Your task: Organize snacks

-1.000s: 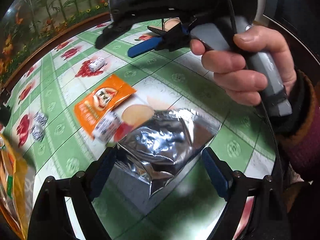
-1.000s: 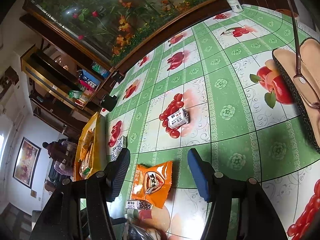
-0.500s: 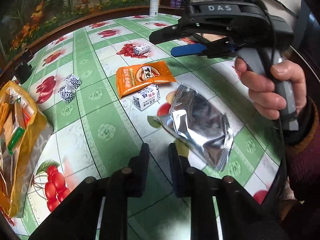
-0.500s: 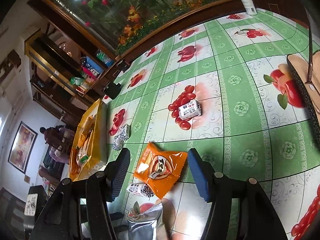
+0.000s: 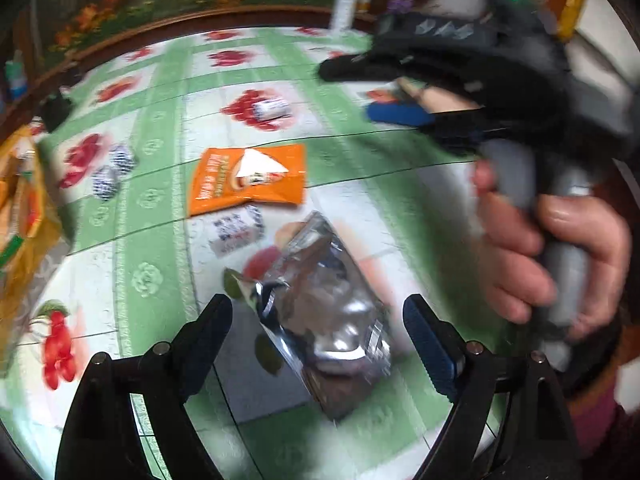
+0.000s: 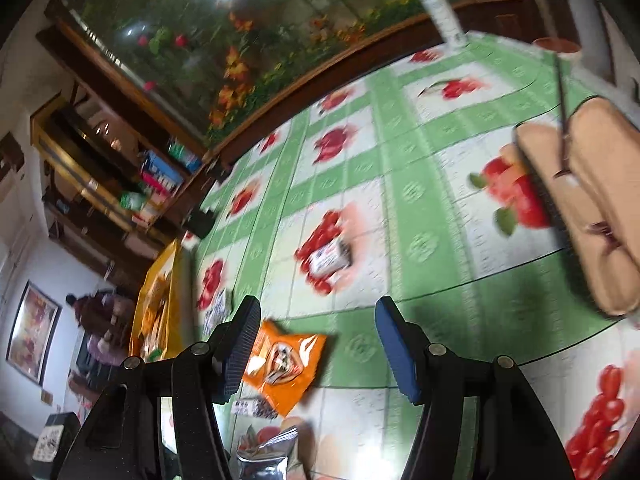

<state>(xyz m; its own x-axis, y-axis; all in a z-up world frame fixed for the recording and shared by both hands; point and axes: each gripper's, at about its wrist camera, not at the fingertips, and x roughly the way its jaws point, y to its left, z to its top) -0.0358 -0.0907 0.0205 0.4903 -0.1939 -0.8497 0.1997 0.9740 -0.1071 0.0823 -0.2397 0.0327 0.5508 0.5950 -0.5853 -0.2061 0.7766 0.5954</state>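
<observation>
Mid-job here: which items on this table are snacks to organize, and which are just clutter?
Job items:
crinkled silver foil pouch
orange snack packet
small white wrapped snack
white snack on the cherries
two black-and-white patterned sweets
yellow plastic bag

Just lying about:
beige glasses case
white spray bottle

One crinkled silver foil pouch (image 5: pixel 328 312); one orange snack packet (image 5: pixel 250 178); two white wrapped candies; two black-and-white patterned candies.
</observation>
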